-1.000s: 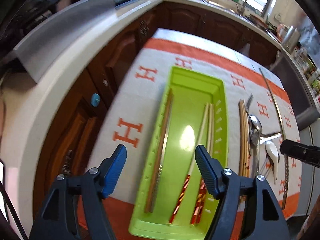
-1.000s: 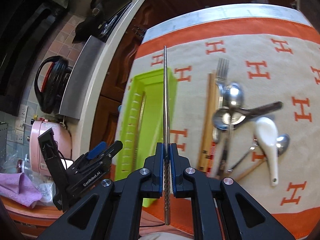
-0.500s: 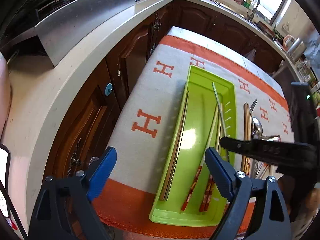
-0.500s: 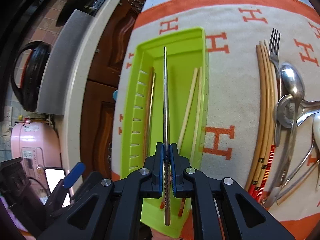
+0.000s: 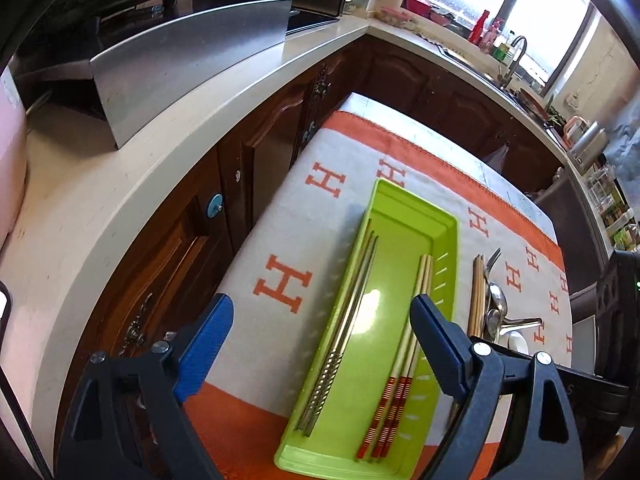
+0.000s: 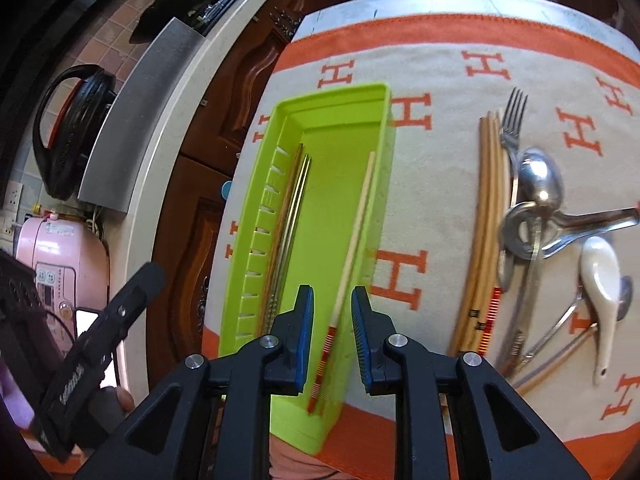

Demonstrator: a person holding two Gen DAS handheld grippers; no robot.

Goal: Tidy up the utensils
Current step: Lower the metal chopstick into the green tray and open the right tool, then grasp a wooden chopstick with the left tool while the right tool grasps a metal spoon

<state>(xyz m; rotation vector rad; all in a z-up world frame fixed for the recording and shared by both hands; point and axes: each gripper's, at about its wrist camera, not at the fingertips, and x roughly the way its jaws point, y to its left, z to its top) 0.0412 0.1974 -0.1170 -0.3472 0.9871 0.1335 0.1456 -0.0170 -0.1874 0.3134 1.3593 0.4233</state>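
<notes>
Chopsticks (image 5: 348, 324) along left wall of green tray (image 5: 450, 240), loose cutlery (image 6: 536, 216) on cloth to its right, left gripper (image 5: 320, 344) spread wide, right gripper (image 6: 332, 336) parted, holding nothing.

Far left you have a pink rice cooker (image 6: 60, 264) on the pale countertop (image 5: 132, 184), beside a steel splash panel (image 5: 188, 64). Dark wood cabinets (image 5: 256, 168) below. Far right: sink faucet (image 5: 516, 50), bright window (image 5: 548, 20).
</notes>
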